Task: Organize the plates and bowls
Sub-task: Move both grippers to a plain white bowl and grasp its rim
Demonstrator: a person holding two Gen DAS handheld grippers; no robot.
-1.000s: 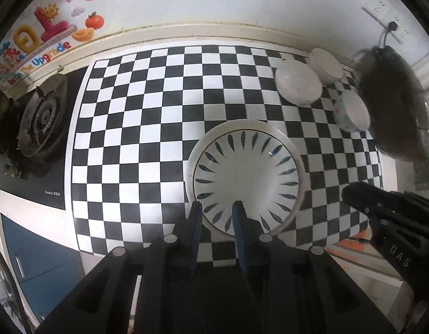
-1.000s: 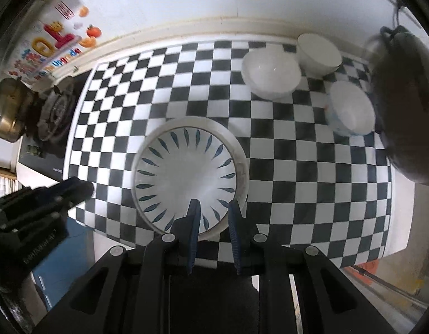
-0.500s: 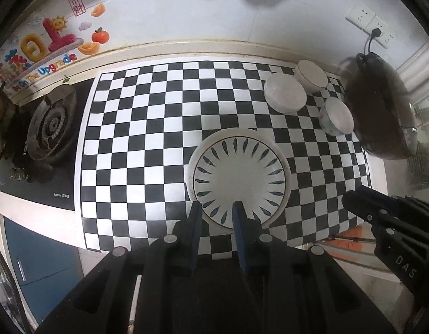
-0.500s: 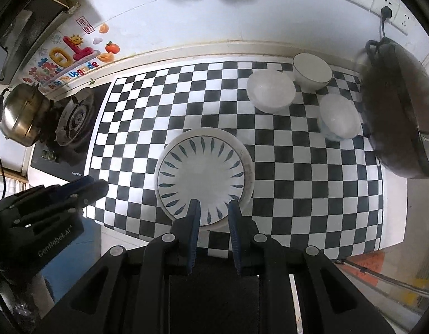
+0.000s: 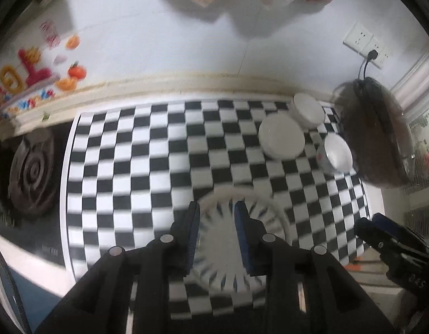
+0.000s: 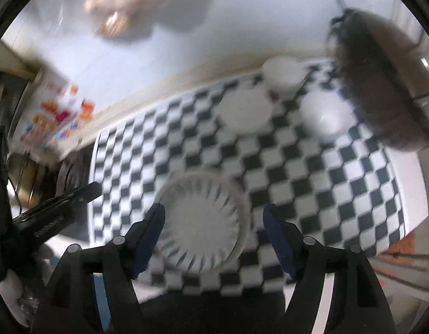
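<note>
The left gripper (image 5: 216,217) is reaching in from the bottom of the frame, its jaws opening slightly with nothing pressed between them. Below them the leaf-patterned plate (image 5: 228,239) is lying on the checkered mat (image 5: 147,167), blurred. At upper right three white bowls (image 5: 281,136) are sitting close together beside a dark wok (image 5: 378,136). A gas burner (image 5: 30,175) is showing at far left, and the right gripper (image 5: 392,239) is poking in at lower right.
</note>
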